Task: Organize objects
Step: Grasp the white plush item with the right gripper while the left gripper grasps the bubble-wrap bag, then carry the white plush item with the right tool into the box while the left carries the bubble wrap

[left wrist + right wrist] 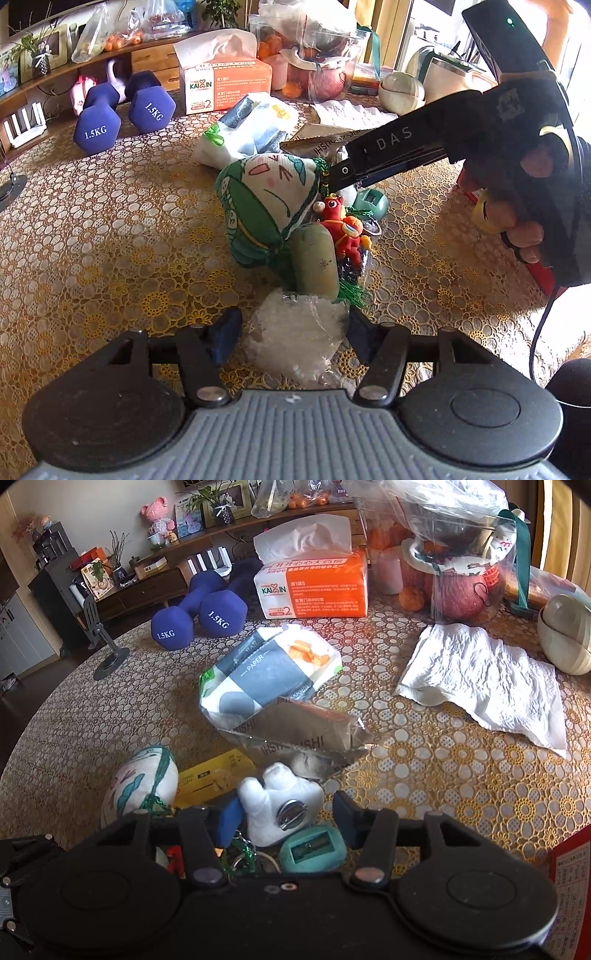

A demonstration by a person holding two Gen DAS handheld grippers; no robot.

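Note:
A pile of small things lies mid-table: a green and white plush pouch (258,206), a red figurine keychain (341,230), a pale green oblong piece (314,258), a teal sharpener (371,201) and a white plush (279,799). My left gripper (290,332) is open, its jaws either side of a crinkled clear plastic bag (295,338) just before the pile. My right gripper (284,821) is open over the white plush and the teal sharpener (312,849); from the left wrist view its fingertips (341,171) hang above the pile.
Two blue 1.5KG dumbbells (123,112), an orange tissue box (225,83), a paper pack (266,668), a silver foil packet (306,738), a paper towel (487,681), a fruit bag (458,554) and a bowl (567,638) lie behind. A red box (574,878) is at right.

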